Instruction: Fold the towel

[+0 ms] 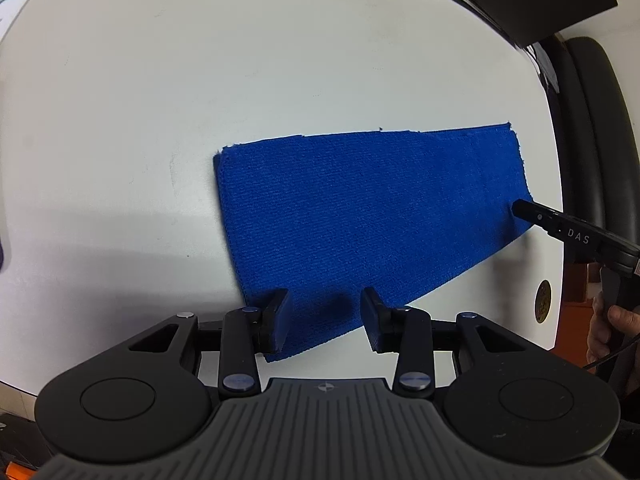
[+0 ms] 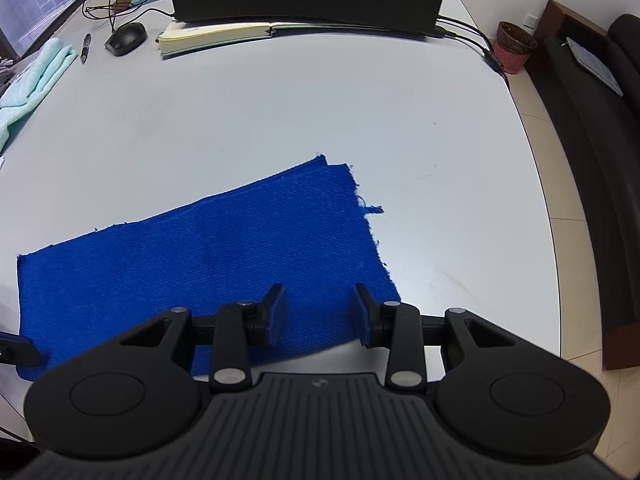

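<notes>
Our left gripper (image 1: 325, 318) hangs jaws apart over the near-left corner of the blue towel (image 1: 368, 208), pads clear of the cloth, nothing pinched. Our right gripper (image 2: 319, 315) is the same: jaws parted above the near-right corner of the towel (image 2: 208, 256), holding nothing. In the left view its black finger (image 1: 532, 213) sits at the towel's right end, and a hand (image 1: 608, 332) holds its handle.

The towel lies flat as a long strip near the front edge of the white desk (image 2: 280, 100). Doubled edges show at the far-right corner, so we judge at least one fold is done. Left to do, we reckon: pinch the corners and fold the strip again.

Along the desk's back edge: open notebook (image 2: 216, 34), mouse (image 2: 126, 38), pen (image 2: 85, 47); light green towel (image 2: 36, 76) at the left edge.
</notes>
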